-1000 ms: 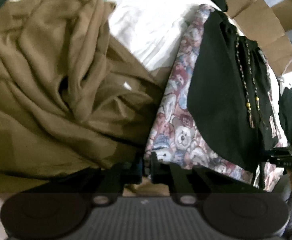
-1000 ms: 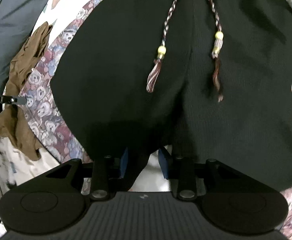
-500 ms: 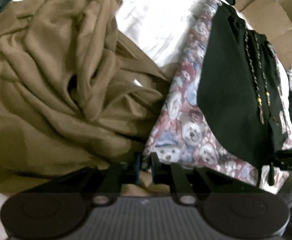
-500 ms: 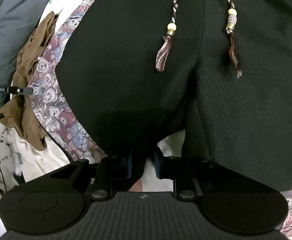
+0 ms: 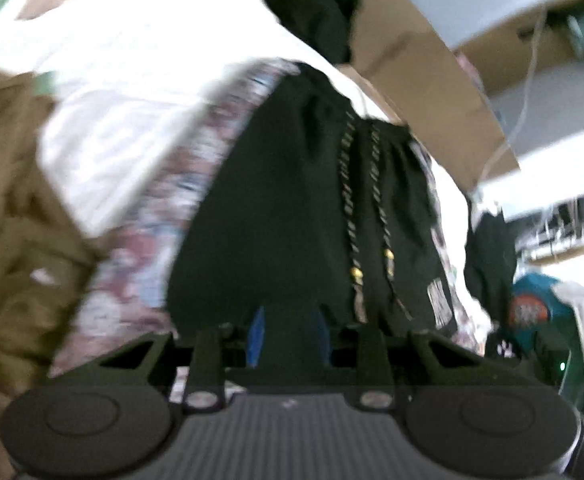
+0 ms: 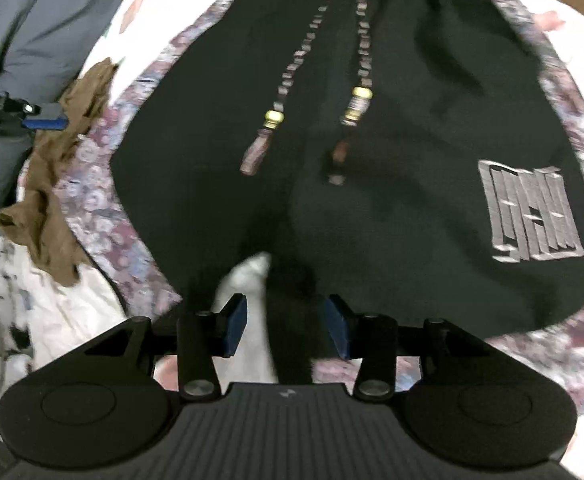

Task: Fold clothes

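Both of my grippers point steeply down at the bed, side by side along the near edge of the black shorts [image 6: 371, 140]. My left gripper [image 5: 288, 334] hangs over the hem on the shorts' left side; its picture is smeared, so fine detail there is lost. Its jaws have just been opening and stand narrowly apart. Dark cloth lies between the blue pads [image 5: 256, 336], but I cannot see them pressing on it. From the right wrist view I can see that gripper's blue fingertip out to the left, above the brown garment [image 6: 48, 200].

My right gripper [image 6: 288, 324] sits at the crotch of the shorts. Its jaws have just been opening too and stand about half apart. The hem of the right leg and a strip of the white sheet [image 6: 248, 312] lie in the gap, with neither pad touching the fabric.

The shorts lie flat, front up and waistband far from me, on a bear-print cloth [image 6: 104, 216] that shows all round them. The two braided drawstrings [image 6: 295, 60] run down the middle, ending in gold beads and tassels. A grey block logo [image 6: 531, 212] marks the right leg. The brown garment is crumpled to the left, partly on the print cloth
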The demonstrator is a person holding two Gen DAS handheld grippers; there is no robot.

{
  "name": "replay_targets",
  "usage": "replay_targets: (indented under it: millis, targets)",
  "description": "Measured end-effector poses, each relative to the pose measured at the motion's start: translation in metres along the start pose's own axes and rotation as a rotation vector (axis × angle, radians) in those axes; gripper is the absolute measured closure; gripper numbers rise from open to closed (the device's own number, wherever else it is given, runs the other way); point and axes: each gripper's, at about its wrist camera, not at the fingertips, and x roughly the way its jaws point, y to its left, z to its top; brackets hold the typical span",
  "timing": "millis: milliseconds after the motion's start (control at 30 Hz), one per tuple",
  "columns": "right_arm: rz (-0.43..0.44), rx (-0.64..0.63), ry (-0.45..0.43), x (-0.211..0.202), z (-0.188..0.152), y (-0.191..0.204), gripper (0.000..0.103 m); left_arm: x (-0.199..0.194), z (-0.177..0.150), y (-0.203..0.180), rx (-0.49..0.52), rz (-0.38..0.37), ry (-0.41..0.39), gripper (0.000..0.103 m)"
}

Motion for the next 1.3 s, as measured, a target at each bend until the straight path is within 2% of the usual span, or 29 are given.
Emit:
replay_targets:
  millis: [167,433,500,533,567,633,733,900,967,1033,1167,1300]
  targets:
    - [-0.035,-0.001,0.057,0.013,-0.017,-0.01,0.055,0.007,0.002,-0.048,0.077,0.044,0.064,0.073]
    - [-0.065,-0.04,0.136,0.048,-0.049,-0.001,0.055,0.01,0.005,-0.109,0.137,0.086,0.065,0.073]
    - [-0.076,-0.063,0.137,0.053,-0.055,0.003,0.064,0.012,0.005,-0.121,0.148,0.111,0.068,0.073]
    - [-0.078,-0.068,0.137,0.054,-0.057,0.005,0.083,0.014,0.003,-0.129,0.155,0.128,0.071,0.073]
    - [-0.073,-0.07,0.141,0.055,-0.058,0.005,0.09,0.015,0.002,-0.135,0.159,0.138,0.074,0.073]
    - [-0.057,-0.078,0.136,0.054,-0.062,0.007,0.096,0.017,-0.001,-0.147,0.169,0.148,0.081,0.073]
    - [-0.04,-0.079,0.114,0.047,-0.065,0.006,0.097,0.018,-0.007,-0.168,0.208,0.164,0.096,0.073]
    - [-0.005,-0.046,0.088,0.034,-0.072,0.004,0.092,0.022,-0.014,-0.195,0.263,0.182,0.115,0.073]
    - [0.018,-0.015,0.087,0.03,-0.074,0.002,0.073,0.024,-0.016,-0.204,0.275,0.183,0.115,0.071]
    - [0.048,0.007,0.059,0.019,-0.076,-0.004,0.063,0.028,-0.018,-0.212,0.293,0.189,0.119,0.07]
    - [0.014,0.062,-0.037,-0.015,-0.074,-0.034,0.062,0.045,-0.024,-0.224,0.296,0.189,0.134,0.07]
    - [-0.042,0.164,-0.134,-0.05,-0.071,-0.084,0.062,0.066,-0.034,-0.232,0.3,0.219,0.152,0.07]
